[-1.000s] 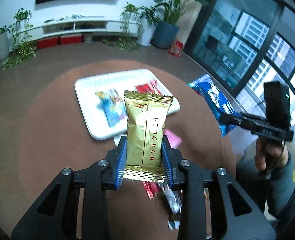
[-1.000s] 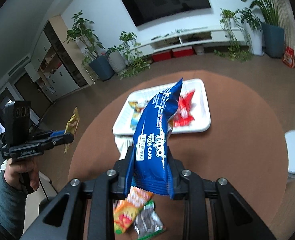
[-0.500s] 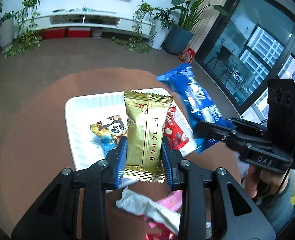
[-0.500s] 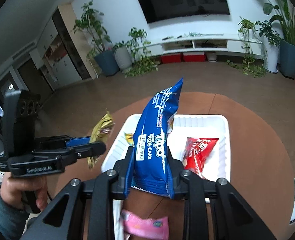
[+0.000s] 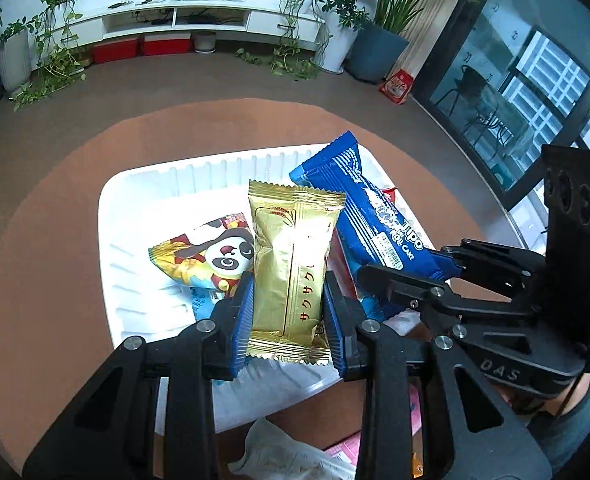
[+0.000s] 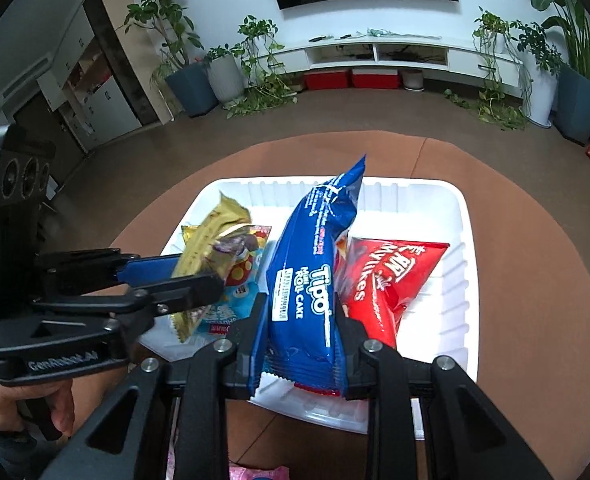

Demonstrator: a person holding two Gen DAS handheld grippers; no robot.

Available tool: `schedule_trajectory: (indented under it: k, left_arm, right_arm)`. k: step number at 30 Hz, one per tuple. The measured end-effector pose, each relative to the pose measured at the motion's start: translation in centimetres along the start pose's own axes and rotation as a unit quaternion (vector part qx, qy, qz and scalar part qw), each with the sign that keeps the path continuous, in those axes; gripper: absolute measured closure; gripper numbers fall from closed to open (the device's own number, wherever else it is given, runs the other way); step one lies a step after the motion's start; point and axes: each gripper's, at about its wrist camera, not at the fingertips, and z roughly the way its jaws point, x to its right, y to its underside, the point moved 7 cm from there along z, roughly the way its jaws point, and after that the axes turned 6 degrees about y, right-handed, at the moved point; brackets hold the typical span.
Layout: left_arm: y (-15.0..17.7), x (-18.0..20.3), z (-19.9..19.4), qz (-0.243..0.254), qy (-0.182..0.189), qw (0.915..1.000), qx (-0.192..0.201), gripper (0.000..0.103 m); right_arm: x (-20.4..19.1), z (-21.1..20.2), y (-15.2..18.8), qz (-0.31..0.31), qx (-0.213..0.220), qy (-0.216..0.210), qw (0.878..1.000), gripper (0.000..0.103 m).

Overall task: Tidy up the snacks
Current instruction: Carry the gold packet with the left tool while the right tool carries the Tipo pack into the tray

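both claws now over white tray (image 5: 143, 200), earlier short of it. left claw (image 5: 289, 312) pinches gold wafer pack (image 5: 291, 264) by lower end, right claw (image 6: 301, 332) clamps blue tipo roll cake pack (image 6: 315, 272); both upright above tray, likely for drop beside panda pack (image 5: 211, 256) and red pack (image 6: 387, 276). loose wrappers wait on worktop (image 5: 55, 240).

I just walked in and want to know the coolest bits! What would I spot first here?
Two shiny snack packs held up over the white tray: the left tongs pinch a gold wafer packet, and the right tongs pinch a blue Tipo roll cake pack. In the tray lie a panda snack bag and a red packet.
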Motion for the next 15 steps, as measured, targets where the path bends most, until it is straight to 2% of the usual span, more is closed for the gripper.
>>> schedule_trajectory:
  k: [8,15]
  left_arm:
    - [-0.1,0.1,3.0,-0.001,-0.018,0.9997,-0.015,0.073]
    - [-0.1,0.0,3.9,-0.009,-0.029,0.9995,-0.010,0.072]
  right_arm:
    - [0.0,0.9,0.6,-0.010,-0.011,0.014,1.000,0.073]
    - [-0.3,0.8,0.6,-0.017,-0.010,0.031,0.999,0.073]
